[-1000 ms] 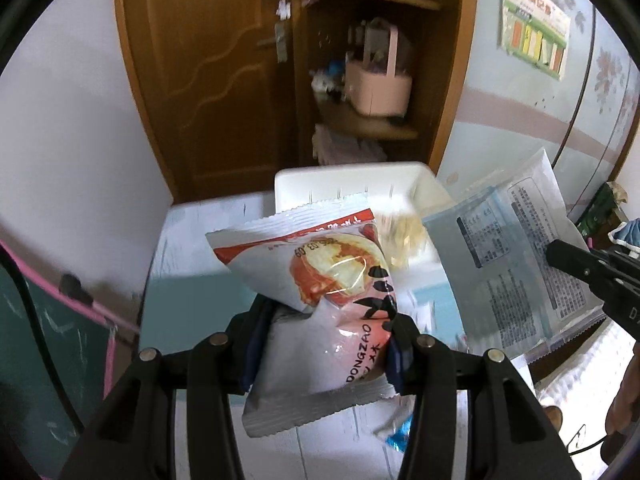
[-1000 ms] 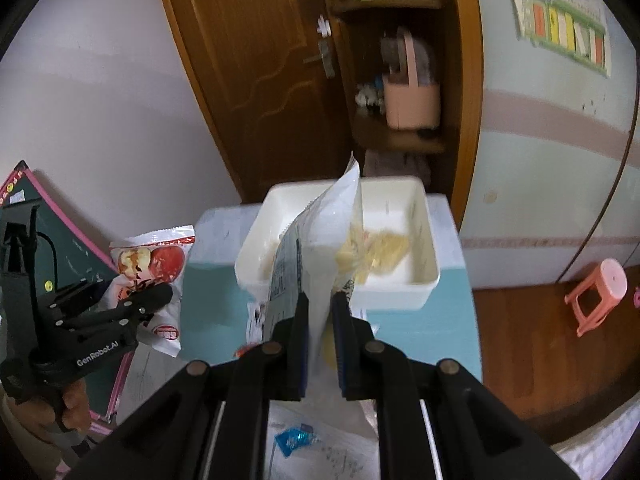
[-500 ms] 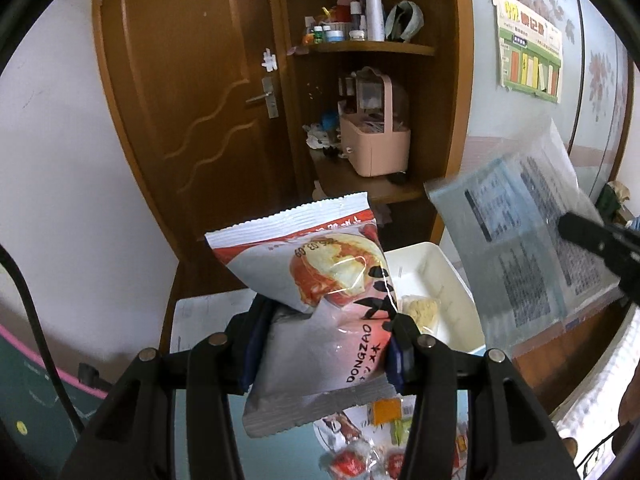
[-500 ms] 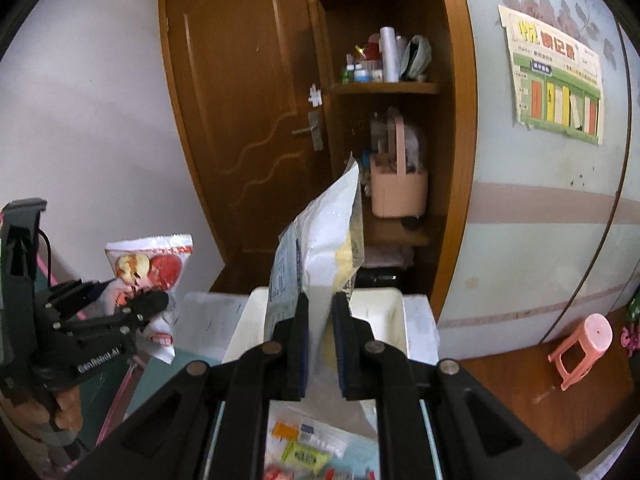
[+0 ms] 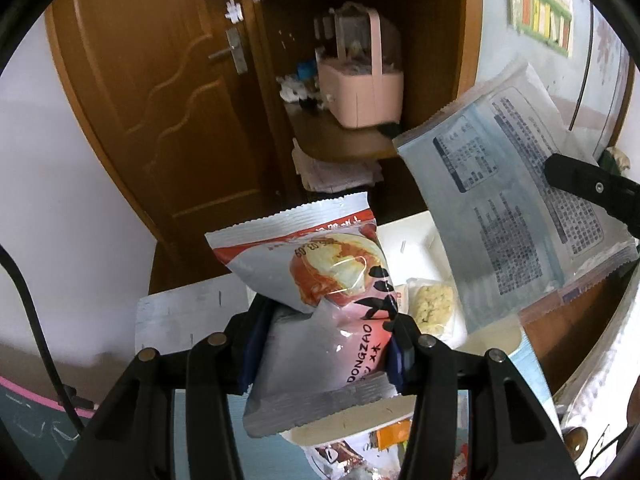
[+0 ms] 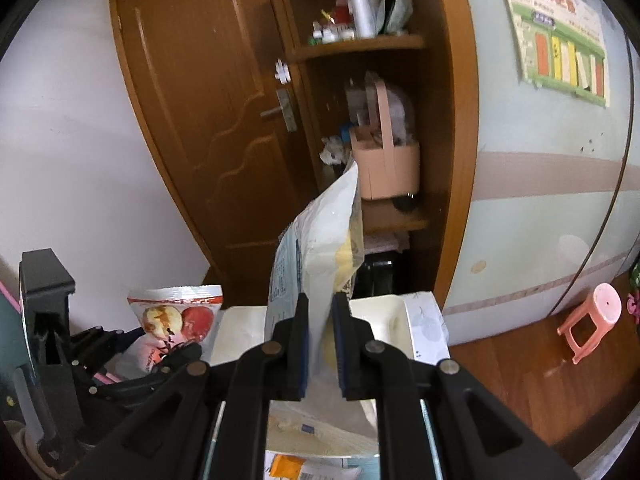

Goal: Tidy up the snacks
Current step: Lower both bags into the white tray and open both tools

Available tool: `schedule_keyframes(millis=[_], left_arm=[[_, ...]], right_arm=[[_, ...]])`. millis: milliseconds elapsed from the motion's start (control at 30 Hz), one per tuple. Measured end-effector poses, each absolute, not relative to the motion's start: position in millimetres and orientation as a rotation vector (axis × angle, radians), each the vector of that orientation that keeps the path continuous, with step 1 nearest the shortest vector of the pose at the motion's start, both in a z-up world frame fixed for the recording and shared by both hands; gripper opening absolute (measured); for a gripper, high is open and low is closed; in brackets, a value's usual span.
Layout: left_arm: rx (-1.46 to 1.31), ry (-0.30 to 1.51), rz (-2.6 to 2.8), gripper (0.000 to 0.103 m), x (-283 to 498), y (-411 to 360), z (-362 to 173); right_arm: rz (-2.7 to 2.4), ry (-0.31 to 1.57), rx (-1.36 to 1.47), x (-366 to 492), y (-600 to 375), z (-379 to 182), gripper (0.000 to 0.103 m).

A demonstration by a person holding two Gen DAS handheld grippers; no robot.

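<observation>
Two packets are held aloft, one per gripper. Left gripper (image 5: 320, 344): fingers clamped on the red packet (image 5: 320, 280), which stands up past the fingertips. Right gripper (image 6: 320, 344): fingers pinched on the white bag (image 6: 320, 248), edge-on between them. The white tray (image 6: 384, 312) lies ahead of and below both sets of fingers, a biscuit pack (image 5: 432, 304) already in it. Compared with half a second earlier, both views have dipped slightly and the tray shows larger. Judgement: both packets are being carried back down toward the tray; neither is deposited yet.
</observation>
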State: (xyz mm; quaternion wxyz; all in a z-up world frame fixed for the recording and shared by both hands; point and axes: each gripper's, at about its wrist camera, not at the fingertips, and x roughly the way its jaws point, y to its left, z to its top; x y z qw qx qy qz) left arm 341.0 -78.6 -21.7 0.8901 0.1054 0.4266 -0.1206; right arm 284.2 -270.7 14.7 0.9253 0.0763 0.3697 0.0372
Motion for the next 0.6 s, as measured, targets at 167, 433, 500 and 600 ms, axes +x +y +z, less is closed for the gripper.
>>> schedule_keyframes(millis=[167,433,500,600], left_arm=[[0.221,0.935,-0.26,0.048,369,-91,-47],[0.234,0.993,-0.284,0.081,384,-104,-73],[0.224,0.988,-0.29,0.092,384,-106,-74],[0.214,1.003,-0.3,0.094,377,-103,-75]], right_arm=[[0.069,0.826,0.181,304,-271,-14,0.011],[0.083,0.917,0.185,321,-275,-48,0.012],[0.101,0.949,0.205,325,-276,-55,0.015],[0.104,0.972,0.227,325,-279,-62,0.019]])
